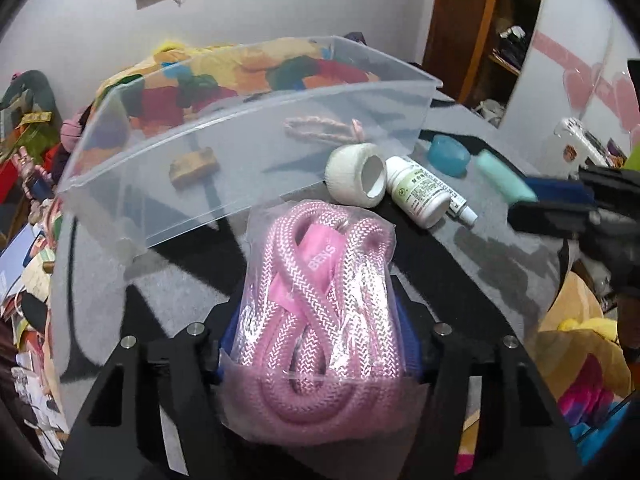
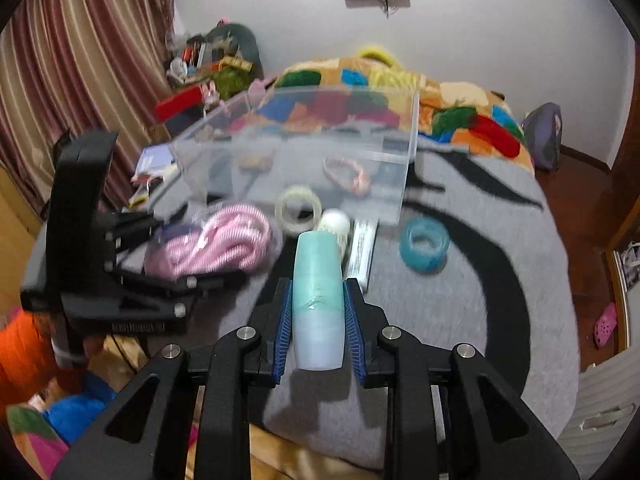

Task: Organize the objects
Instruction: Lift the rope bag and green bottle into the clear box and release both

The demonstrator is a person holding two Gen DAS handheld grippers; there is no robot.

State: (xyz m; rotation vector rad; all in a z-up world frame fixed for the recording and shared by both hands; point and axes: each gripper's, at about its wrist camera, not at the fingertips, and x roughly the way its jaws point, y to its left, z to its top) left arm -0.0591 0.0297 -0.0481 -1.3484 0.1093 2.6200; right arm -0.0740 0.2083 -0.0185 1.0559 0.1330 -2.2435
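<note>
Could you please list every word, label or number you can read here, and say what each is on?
"BENS": pink tag inside the bagged pink rope.
White medicine bottle: printed label, too small to read.
Small dropper bottle: print unreadable.
Left claw base: embossed lettering, blurred.

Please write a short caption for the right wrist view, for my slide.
Right gripper holds a teal bottle over the grey blanket, facing the clear plastic bin.
</note>
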